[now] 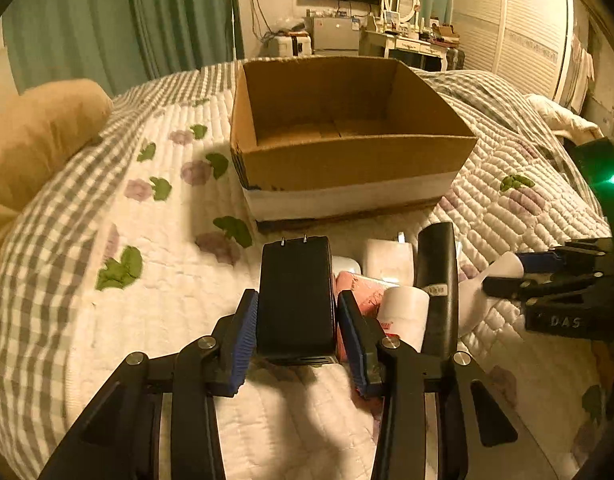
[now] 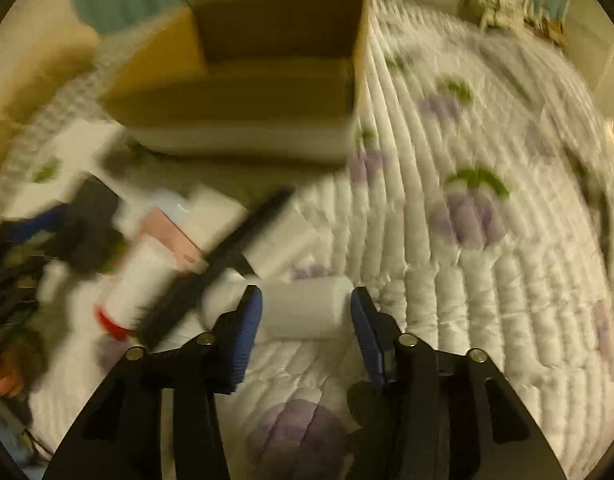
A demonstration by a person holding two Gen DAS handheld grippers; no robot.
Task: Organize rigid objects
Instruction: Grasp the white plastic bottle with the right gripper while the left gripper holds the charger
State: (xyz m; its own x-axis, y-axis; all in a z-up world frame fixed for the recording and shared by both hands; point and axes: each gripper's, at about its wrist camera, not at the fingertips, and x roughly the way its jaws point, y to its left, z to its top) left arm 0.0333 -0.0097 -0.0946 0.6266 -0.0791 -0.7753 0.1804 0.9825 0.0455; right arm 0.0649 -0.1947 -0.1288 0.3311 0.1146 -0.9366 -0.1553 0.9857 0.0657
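Observation:
My left gripper [image 1: 297, 316] is shut on a black box-shaped device [image 1: 295, 296] with two small metal pins on its far end, held just above the quilt. An open cardboard box [image 1: 347, 168] stands beyond it on the bed. My right gripper [image 2: 305, 316] is open, its blue pads either side of a white cylinder [image 2: 303, 310] lying on the quilt; that view is blurred. The right gripper also shows in the left wrist view [image 1: 503, 276], at the white cylinder's end. A pile lies between them: a white bottle with red cap [image 2: 135, 284], a pink box [image 1: 365, 290], a long black tube [image 1: 437, 280].
The bed is covered by a white quilt [image 1: 167, 280] with purple flowers and a grey checked border. A tan pillow [image 1: 35, 136] lies at the left. Green curtains, a dresser with mirror [image 1: 403, 28] and a wardrobe stand behind the bed.

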